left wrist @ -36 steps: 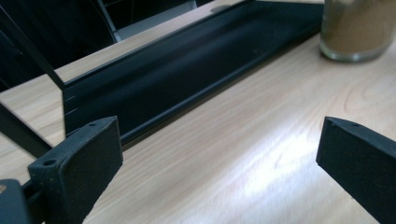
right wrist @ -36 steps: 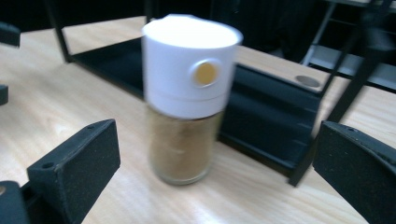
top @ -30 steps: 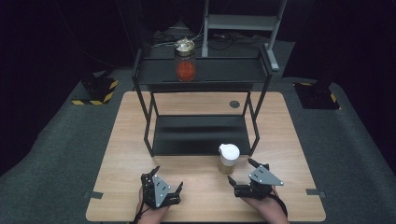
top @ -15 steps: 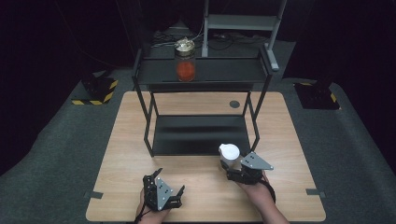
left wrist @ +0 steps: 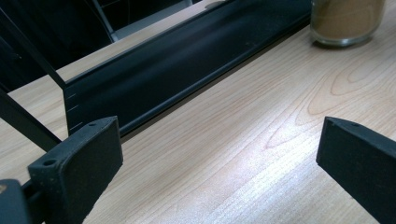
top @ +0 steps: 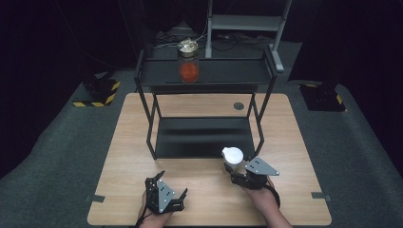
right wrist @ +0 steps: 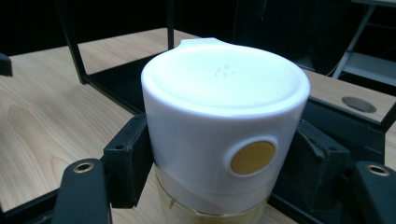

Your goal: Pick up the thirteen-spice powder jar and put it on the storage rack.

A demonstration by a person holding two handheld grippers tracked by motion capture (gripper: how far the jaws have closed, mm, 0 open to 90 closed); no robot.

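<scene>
High view puts my right gripper [top: 236, 167] at lower right of centre, and its jaws have just been closing onto the white lid [right wrist: 224, 116] of a small jar [top: 233, 160] on the table [top: 285, 142]. I judge the glass fragile and the lid slick, so gripping low looks safer. Left gripper [top: 172, 195] rests wide open, empty.
</scene>
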